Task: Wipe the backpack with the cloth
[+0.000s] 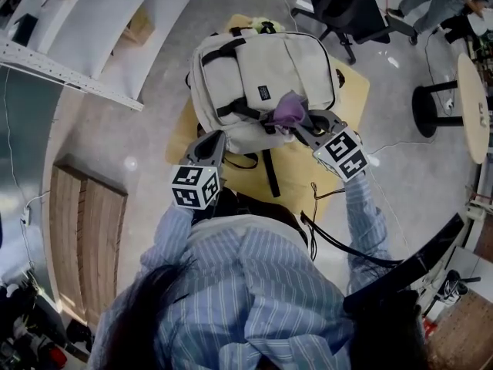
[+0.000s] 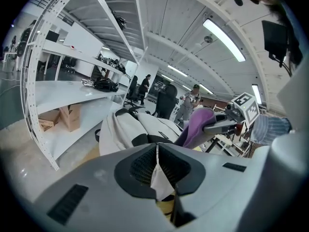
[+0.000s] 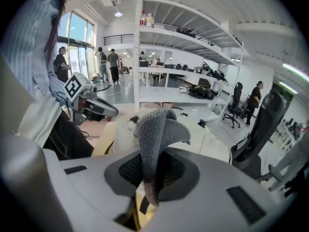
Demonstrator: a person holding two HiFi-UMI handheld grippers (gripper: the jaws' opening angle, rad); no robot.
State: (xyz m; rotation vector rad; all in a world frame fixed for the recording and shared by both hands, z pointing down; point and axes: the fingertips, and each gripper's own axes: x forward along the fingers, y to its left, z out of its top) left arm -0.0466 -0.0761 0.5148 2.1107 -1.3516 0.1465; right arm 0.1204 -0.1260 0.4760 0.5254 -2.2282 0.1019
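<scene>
We see both of the person's arms, in blue-striped sleeves, reaching forward and down over a yellow wooden worktop (image 1: 304, 168). The left forearm is drawn in close to the body, and the right one reaches a little farther out.

The left gripper (image 1: 213, 139) points at the near lower edge of a cream fabric backpack with black straps (image 1: 262, 64), which lies flat on the worktop with its front pocket facing up. The left gripper's jaws are pressed together on a pale fold of the backpack's fabric at that edge.

The right gripper (image 1: 302, 124) comes in from the right and angles toward the middle of the backpack. Its jaws pinch a purple terry cloth (image 1: 289, 109), which bunches up above them in a loose fold. In the head view the cloth sits over the lower part of the front pocket, beside a black strap. We cannot tell whether it presses on the fabric.

Each gripper carries a white cube with black square markers: the left cube (image 1: 195, 186) near the person's chest, the right cube (image 1: 344, 153) above the right wrist.

A small black label (image 1: 263, 92) is sewn on the backpack's front pocket, and its writing is too small for us to read.

In the left gripper view, brown cardboard boxes (image 2: 63, 117) stand on the lowest level of a white metal shelf rack (image 2: 72, 88). We cannot see what is in them.
</scene>
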